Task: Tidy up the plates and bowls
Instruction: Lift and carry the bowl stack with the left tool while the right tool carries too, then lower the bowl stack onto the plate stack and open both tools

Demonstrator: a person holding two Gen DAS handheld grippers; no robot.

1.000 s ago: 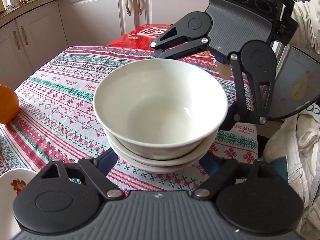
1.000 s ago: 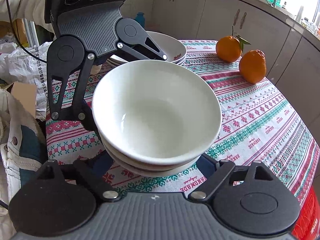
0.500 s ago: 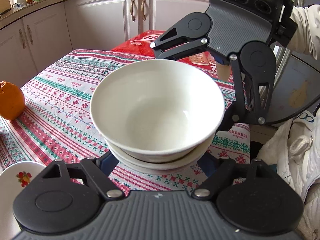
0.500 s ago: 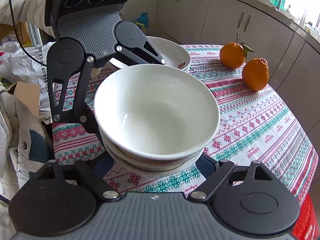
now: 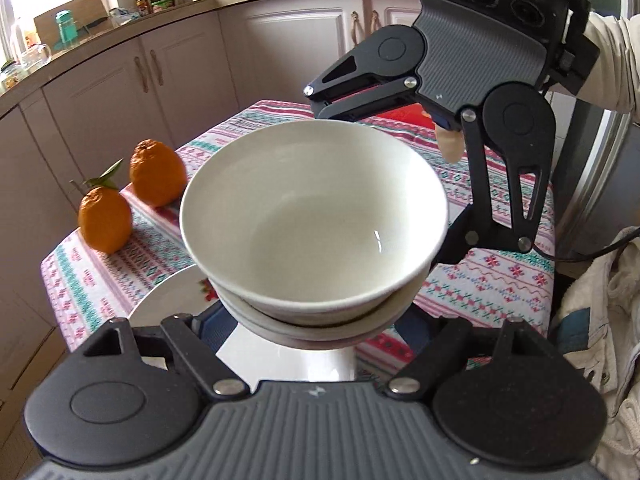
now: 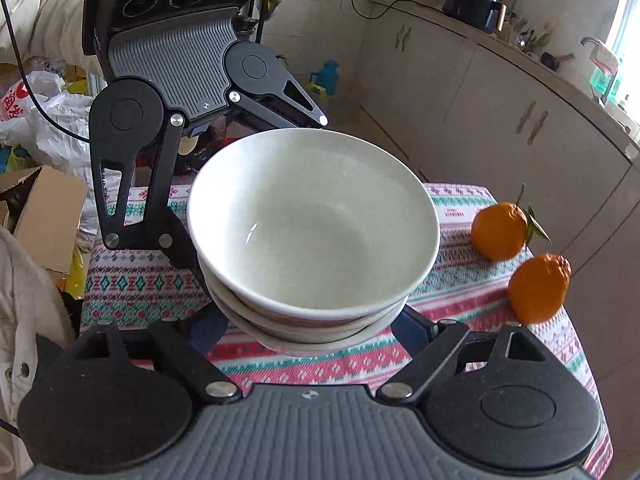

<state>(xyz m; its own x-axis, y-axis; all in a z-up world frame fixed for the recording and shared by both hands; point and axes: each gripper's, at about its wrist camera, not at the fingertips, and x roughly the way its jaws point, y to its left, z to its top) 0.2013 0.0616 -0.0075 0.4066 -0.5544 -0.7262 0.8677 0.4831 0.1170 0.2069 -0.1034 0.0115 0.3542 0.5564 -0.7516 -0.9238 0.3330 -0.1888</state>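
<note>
A stack of white bowls [image 5: 312, 216] hangs in the air above the patterned tablecloth [image 5: 500, 276]. My left gripper [image 5: 316, 320] is shut on the lower bowls from the near side, its blue-padded fingers [image 5: 208, 320] pressed against both flanks. From the opposite side my right gripper [image 6: 312, 328] is shut on the same stack [image 6: 312, 220]. In each wrist view the other gripper reaches around the far rim. Below the stack lies a white dish with a red flower print [image 5: 168, 308], mostly hidden.
Two oranges [image 5: 106, 220] [image 5: 156, 172] sit near the table's edge, also seen in the right wrist view as oranges [image 6: 498, 232] [image 6: 538, 286]. Kitchen cabinets [image 5: 140, 92] surround the table. Bags and a cardboard box [image 6: 44, 208] lie on the floor. A white sleeve [image 5: 616, 60] holds the right gripper.
Both grippers rose together with the bowl stack and carried it sideways toward the oranges. The flowered white dish, earlier at the lower left, now lies under the stack.
</note>
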